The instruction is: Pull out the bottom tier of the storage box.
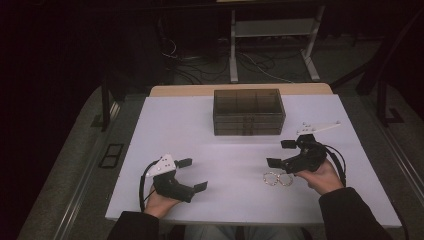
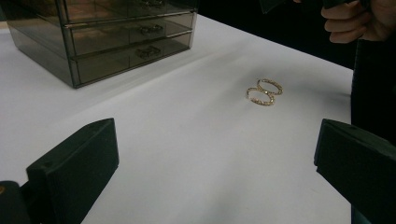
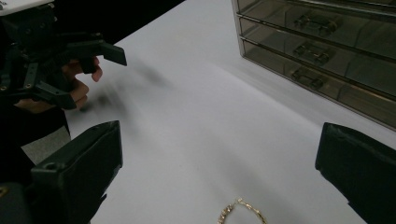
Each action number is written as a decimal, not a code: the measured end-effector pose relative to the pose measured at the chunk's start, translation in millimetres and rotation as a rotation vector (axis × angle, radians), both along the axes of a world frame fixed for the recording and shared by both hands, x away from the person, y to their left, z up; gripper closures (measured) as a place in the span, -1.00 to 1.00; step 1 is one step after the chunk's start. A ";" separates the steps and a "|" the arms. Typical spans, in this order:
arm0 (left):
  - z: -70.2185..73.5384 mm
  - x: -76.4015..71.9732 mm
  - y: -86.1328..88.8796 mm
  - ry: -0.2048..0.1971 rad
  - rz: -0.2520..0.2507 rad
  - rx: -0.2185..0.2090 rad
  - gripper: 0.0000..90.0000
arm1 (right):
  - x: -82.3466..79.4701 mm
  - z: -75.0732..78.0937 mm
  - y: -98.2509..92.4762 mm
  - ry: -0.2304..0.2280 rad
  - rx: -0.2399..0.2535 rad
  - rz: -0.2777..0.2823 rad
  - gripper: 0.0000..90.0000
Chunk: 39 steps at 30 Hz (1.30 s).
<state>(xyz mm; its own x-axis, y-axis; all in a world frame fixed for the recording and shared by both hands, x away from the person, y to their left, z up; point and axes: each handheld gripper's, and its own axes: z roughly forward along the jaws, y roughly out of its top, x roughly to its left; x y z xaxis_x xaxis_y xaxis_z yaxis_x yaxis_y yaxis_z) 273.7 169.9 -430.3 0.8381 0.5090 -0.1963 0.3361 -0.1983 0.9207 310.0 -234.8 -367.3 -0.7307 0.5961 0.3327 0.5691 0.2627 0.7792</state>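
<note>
While both hands rest near the table's [image 1: 150, 115] six o'clock edge, the left gripper [image 1: 192, 175] and right gripper [image 1: 282, 153] hold jaws apart, empty. Two gold hoops [image 1: 278, 179] lie touching at the right gripper's seven o'clock, likely for the drawer box [image 1: 248, 111] at twelve.

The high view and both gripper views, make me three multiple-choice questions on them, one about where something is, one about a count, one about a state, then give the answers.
1. Where do the gold hoops lie?
A. on top of the drawer box
B. on the white table just left of the right gripper
C. between the left gripper's jaws

2. How many drawer fronts are stacked on the smoky drawer box?
A. one
B. three
C. five

3. How does the left gripper stand?
A. open and empty
B. shut on a hoop
C. shut on a drawer handle

Answers: B, the high view shows the hoops beside the right hand; B, both gripper views show three handles, one above another; A, its jaws stand wide apart over bare table.
</note>
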 end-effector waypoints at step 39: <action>1.3 -0.8 3.6 -0.009 0.024 -0.018 -1.00 | 65.5 -38.8 18.3 0.265 0.256 -0.121 -1.00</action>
